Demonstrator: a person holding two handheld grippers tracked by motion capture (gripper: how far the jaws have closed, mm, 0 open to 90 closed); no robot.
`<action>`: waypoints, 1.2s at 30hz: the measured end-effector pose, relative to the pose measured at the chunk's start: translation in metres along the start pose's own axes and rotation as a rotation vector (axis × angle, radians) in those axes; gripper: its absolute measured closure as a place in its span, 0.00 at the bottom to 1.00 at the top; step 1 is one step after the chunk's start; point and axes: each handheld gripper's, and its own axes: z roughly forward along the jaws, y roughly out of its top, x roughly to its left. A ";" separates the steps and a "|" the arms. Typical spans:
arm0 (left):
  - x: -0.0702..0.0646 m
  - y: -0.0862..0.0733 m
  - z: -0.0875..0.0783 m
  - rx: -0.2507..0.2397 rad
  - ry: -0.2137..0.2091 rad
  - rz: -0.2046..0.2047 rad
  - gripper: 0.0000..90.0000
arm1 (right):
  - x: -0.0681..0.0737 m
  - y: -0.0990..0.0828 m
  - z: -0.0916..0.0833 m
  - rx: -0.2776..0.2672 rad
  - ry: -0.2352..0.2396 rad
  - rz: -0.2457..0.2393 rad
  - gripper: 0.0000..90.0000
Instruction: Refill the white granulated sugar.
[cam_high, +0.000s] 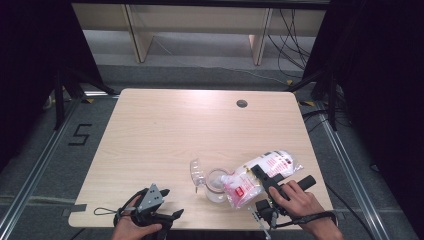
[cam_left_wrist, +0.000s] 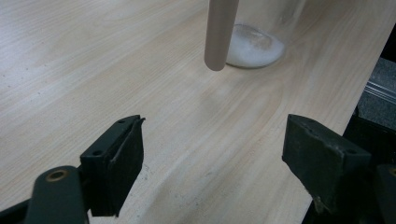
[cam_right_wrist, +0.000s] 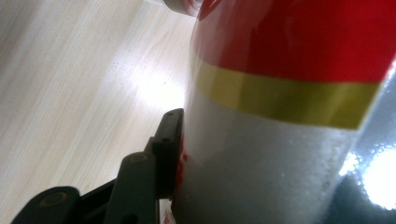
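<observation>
With our right hand-held gripper (cam_high: 261, 176) clamped on the tilted bag (cam_high: 260, 176), we keep its mouth over the jar (cam_high: 216, 184) and pour slowly, the left hand-held gripper (cam_high: 169, 204) resting open.

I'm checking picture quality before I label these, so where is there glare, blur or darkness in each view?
High view: dark at both sides, the table evenly lit. Left gripper view: the pale rod near the lens is soft, and the white heap behind it looks washed out. Right gripper view: the bag is blurred from closeness, with glare at its lower right and a bright patch on the wood.
</observation>
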 end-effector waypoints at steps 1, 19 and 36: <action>0.000 0.000 0.000 0.007 0.001 0.002 0.22 | 0.000 0.000 0.000 0.000 0.000 0.001 0.64; 0.000 0.000 0.002 -0.006 -0.006 -0.003 0.22 | 0.001 0.000 0.000 0.004 -0.012 -0.014 0.64; 0.000 0.000 0.002 0.001 0.003 -0.003 0.22 | 0.000 0.002 0.000 0.005 -0.021 -0.029 0.65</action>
